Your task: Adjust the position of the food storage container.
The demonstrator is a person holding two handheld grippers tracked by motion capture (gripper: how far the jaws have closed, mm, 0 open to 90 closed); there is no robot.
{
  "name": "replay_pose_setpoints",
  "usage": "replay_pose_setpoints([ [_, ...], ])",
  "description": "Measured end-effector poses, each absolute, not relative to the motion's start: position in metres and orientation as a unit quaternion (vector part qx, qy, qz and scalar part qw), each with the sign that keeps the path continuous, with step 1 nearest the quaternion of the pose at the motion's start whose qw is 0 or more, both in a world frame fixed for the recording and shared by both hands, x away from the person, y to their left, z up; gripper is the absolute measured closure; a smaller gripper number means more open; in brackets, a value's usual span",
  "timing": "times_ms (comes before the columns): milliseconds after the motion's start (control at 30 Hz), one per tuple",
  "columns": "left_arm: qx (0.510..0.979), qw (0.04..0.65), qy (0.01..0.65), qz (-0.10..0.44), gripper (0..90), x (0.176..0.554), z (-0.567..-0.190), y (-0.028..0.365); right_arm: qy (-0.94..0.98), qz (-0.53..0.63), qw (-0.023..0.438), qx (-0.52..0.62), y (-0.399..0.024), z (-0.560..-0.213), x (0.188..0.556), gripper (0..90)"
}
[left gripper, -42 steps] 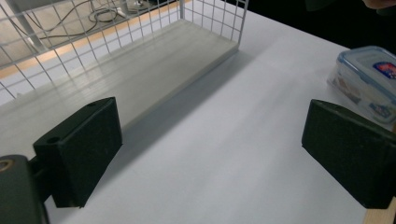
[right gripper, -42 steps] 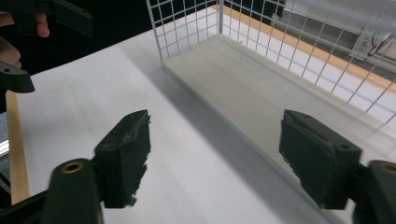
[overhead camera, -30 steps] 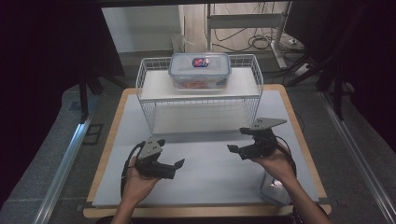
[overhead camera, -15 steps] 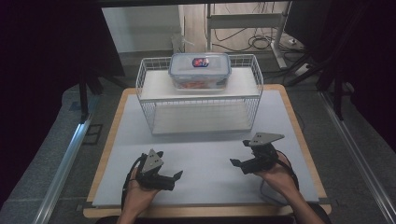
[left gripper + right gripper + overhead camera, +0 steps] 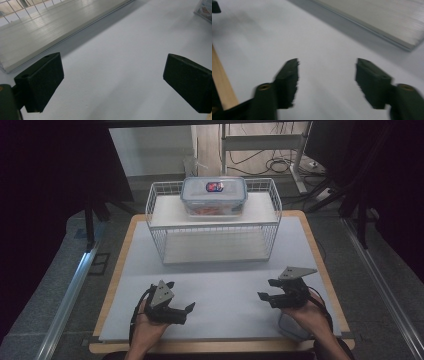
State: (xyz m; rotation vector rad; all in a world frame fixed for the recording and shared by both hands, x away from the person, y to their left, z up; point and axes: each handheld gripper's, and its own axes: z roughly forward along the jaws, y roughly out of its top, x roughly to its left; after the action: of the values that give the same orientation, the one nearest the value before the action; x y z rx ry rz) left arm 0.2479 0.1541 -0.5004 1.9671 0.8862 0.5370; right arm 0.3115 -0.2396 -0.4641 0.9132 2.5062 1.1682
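both grippers hover near the wire rack [image 5: 214,227]: left gripper [image 5: 176,309] fingers spread wide, right gripper [image 5: 266,290] fingers just closing partway on nothing.

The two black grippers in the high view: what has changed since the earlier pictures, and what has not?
Both hands drew back toward the near table edge. The left gripper and right gripper now sit low over the pale grey mat; the right one's jaws have just been closing, with nothing between them. The left's jaws stand wide, holding nothing. The white wire rack and clear lidded plastic box on top stayed put.
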Motion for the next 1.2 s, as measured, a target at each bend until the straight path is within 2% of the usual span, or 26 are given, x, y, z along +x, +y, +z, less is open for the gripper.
replay_pose_setpoints([
  [33, 0.793, 0.443, 0.357, 0.216, 3.0, 0.248, -0.500, 0.154, 0.856, 0.395, 0.119, 0.312, -0.245, -0.462, 0.307, 51.6],
  [100, 0.794, 0.442, 0.355, 0.218, 3.0, 0.248, -0.500, 0.154, 0.859, 0.387, 0.122, 0.312, -0.255, -0.460, 0.299, 65.7],
  [233, 0.794, 0.443, 0.354, 0.218, 3.4, 0.248, -0.501, 0.155, 0.857, 0.383, 0.120, 0.322, -0.279, -0.460, 0.286, 84.1],
  [300, 0.794, 0.444, 0.355, 0.217, 3.5, 0.248, -0.501, 0.155, 0.856, 0.379, 0.126, 0.328, -0.294, -0.461, 0.279, 89.4],
  [533, 0.794, 0.444, 0.353, 0.218, 3.7, 0.248, -0.501, 0.154, 0.840, 0.360, 0.143, 0.381, -0.345, -0.466, 0.255, 89.7],
  [733, 0.798, 0.439, 0.349, 0.220, 3.8, 0.248, -0.502, 0.153, 0.833, 0.360, 0.137, 0.397, -0.365, -0.467, 0.242, 89.6],
  [800, 0.799, 0.437, 0.349, 0.222, 3.8, 0.249, -0.503, 0.152, 0.834, 0.347, 0.146, 0.402, -0.369, -0.470, 0.237, 89.6],
  [1200, 0.797, 0.437, 0.354, 0.220, 3.9, 0.248, -0.505, 0.152, 0.848, 0.325, 0.110, 0.403, -0.361, -0.489, 0.227, 89.7],
])
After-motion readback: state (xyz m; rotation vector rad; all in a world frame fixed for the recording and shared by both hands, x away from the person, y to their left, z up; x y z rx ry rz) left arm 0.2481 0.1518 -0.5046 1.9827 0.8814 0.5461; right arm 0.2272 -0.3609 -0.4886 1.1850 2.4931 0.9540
